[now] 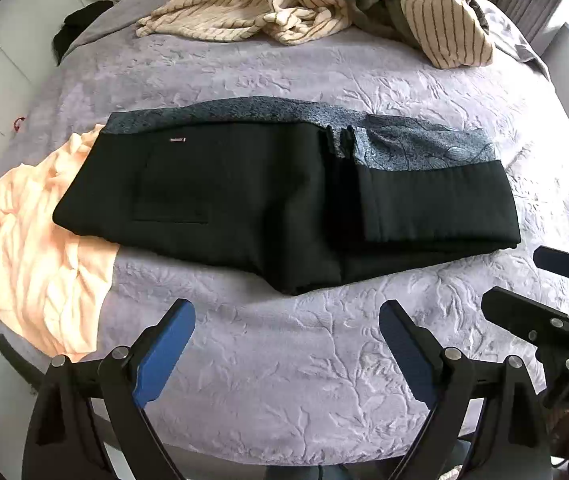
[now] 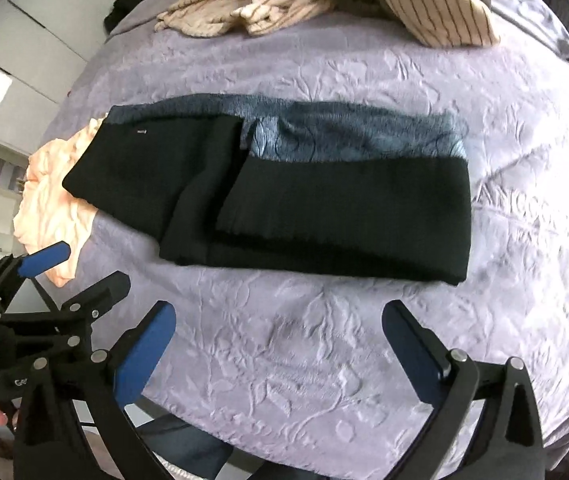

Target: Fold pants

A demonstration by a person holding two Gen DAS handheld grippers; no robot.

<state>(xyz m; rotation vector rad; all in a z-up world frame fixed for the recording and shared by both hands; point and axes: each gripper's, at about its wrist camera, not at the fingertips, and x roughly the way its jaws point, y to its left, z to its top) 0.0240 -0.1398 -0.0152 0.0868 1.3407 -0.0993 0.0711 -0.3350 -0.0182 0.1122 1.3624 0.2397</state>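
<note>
striped clothes pile [image 1: 316, 4] cropped at top, peach garment [image 1: 40, 248] partly under pants [image 1: 268, 200]

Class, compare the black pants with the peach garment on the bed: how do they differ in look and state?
The black pants are dark and folded into a flat, tidy rectangle; the peach garment is pale and lies crumpled. The pants lie mid-bed, while the peach garment hangs off the edge, partly under the pants. Both rest on the lilac bedspread, and neither is held.
</note>
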